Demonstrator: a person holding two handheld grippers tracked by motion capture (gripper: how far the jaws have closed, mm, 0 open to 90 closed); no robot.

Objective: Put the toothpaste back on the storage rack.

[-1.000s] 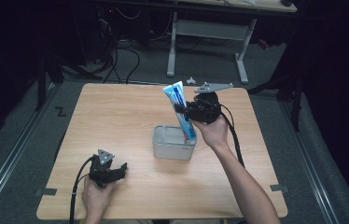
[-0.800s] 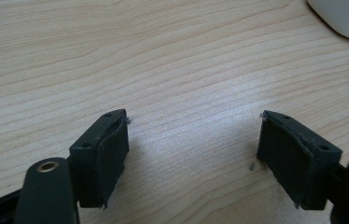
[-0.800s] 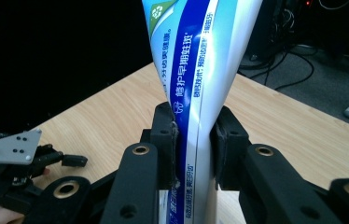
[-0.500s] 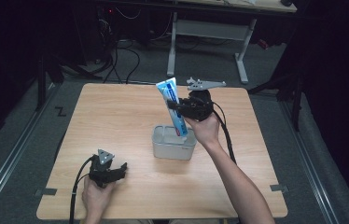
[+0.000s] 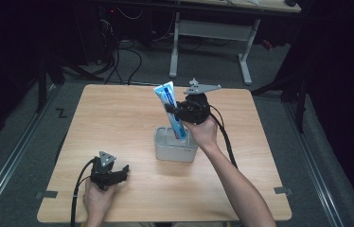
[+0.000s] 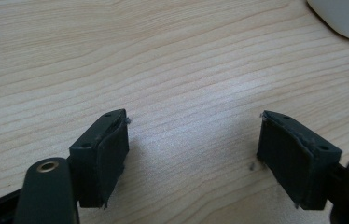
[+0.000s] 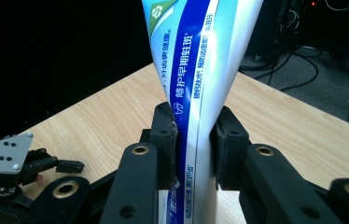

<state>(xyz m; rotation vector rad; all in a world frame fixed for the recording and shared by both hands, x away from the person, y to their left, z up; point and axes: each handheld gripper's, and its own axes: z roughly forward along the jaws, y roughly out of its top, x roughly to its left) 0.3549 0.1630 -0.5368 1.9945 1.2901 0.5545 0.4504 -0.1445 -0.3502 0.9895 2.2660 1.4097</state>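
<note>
Clamped on the middle of a blue-and-white toothpaste tube (image 7: 196, 84), the right gripper (image 5: 181, 113) held it tilted, its lower end inside the grey container (image 5: 168, 150) at the centre of the wooden table (image 5: 118, 118); in the right gripper view both pads (image 7: 169, 140) pressed into the tube's sides. The left gripper (image 5: 118, 172) rested near the table's front left, well apart from the container, its jaws spread with nothing but bare wood between them in its own view.

The step in hand looked like seating the tube in the container. It could equally have been a lift out, but the low position of the tube's end pointed to placement. The next move would call for lowering the tube until its bottom end met the container floor, letting it lean against a wall, and only then easing the pads apart so it did not topple over the rim.

Compared with a second earlier, the tube's crimped top had swung toward the left of the high view and leaned further. The right hand had shifted a little with it, and the left hand had not moved.
</note>
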